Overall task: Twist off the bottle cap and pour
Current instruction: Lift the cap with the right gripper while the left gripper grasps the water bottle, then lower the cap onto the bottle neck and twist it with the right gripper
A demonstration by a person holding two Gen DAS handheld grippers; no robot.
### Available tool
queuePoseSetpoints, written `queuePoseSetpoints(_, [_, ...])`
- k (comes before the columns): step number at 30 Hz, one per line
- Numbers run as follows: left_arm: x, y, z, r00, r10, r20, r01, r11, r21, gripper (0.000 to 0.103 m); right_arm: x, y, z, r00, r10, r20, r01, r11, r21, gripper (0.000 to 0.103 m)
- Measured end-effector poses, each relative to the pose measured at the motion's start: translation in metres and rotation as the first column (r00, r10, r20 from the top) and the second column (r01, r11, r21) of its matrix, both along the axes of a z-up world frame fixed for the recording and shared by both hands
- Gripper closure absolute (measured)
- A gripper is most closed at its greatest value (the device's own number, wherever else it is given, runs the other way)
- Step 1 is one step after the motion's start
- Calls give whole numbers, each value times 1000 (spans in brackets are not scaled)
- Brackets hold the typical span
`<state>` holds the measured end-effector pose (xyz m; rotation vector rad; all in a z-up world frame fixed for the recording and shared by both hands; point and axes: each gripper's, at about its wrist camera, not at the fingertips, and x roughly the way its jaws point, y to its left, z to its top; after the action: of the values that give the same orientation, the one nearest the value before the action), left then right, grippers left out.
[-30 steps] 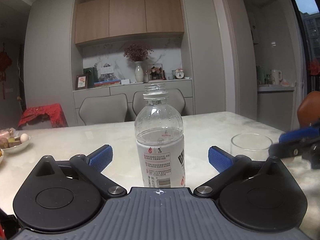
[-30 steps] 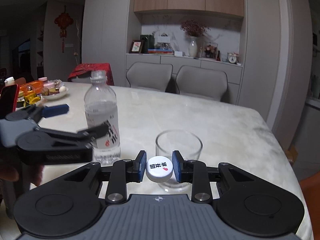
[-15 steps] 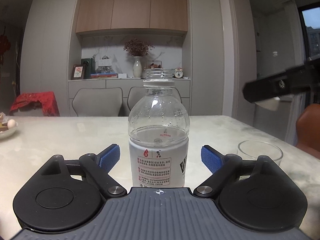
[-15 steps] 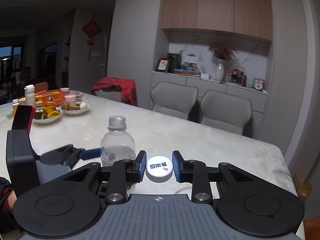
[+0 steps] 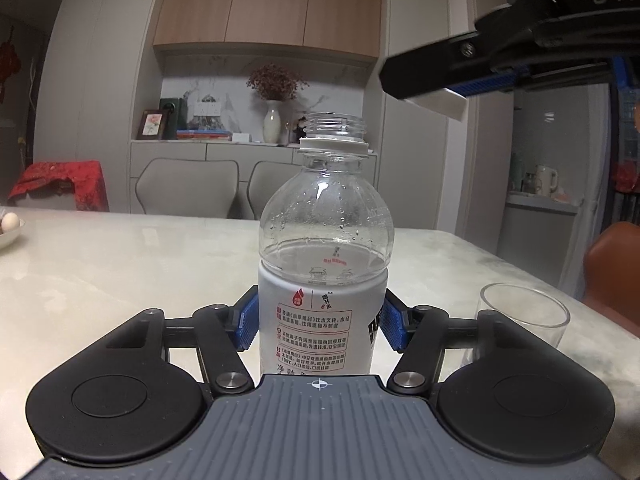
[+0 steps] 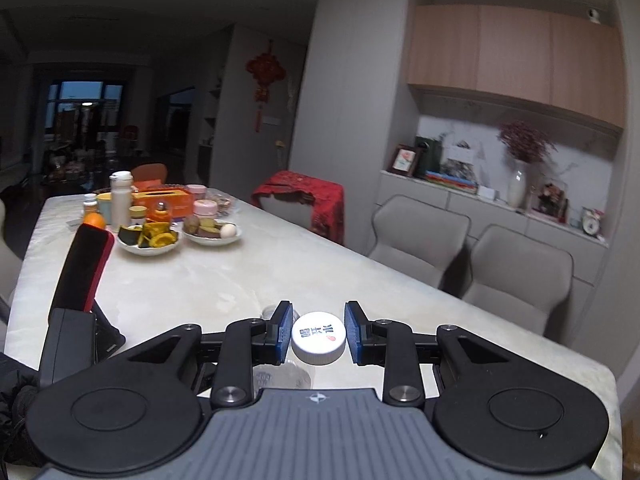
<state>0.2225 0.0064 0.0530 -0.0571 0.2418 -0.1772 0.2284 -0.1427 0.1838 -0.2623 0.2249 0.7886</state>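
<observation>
Since half a second ago, the left gripper (image 5: pixel 322 326) has closed its blue pads onto the water bottle (image 5: pixel 324 264), which stands upright at frame centre on the pale marble table (image 5: pixel 120 264). The pads press the white label on both sides, probably to steady it for lifting. Its threaded neck is open, and it is roughly half full. To the right, low in the frame, an empty glass tumbler (image 5: pixel 524 316) stands near the bottle, apart from it, with bare tabletop between. At upper right, the right gripper (image 5: pixel 480 80) has risen above the bottle's mouth.

In the right wrist view, the right gripper (image 6: pixel 318 338) pinches the white bottle cap (image 6: pixel 319 337) at lower centre. Bowls of food (image 6: pixel 148 240) sit far left, well clear. The table's right edge is close.
</observation>
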Motion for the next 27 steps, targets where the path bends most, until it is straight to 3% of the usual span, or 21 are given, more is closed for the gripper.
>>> queuePoseSetpoints(14, [-2, 1, -1, 1000, 0, 2, 0, 1000, 1, 44, 30, 14, 13, 967, 227, -116, -231, 973, -26, 72])
queuePoseSetpoints(20, [-1, 1, 0, 1000, -4, 2, 4, 1000, 2, 44, 47, 14, 17, 945, 266, -189, -275, 961, -24, 72])
queuePoseSetpoints(27, [-2, -1, 1, 1000, -5, 1, 5, 1000, 6, 44, 48, 18, 19, 936, 287, -204, -306, 949, -73, 72])
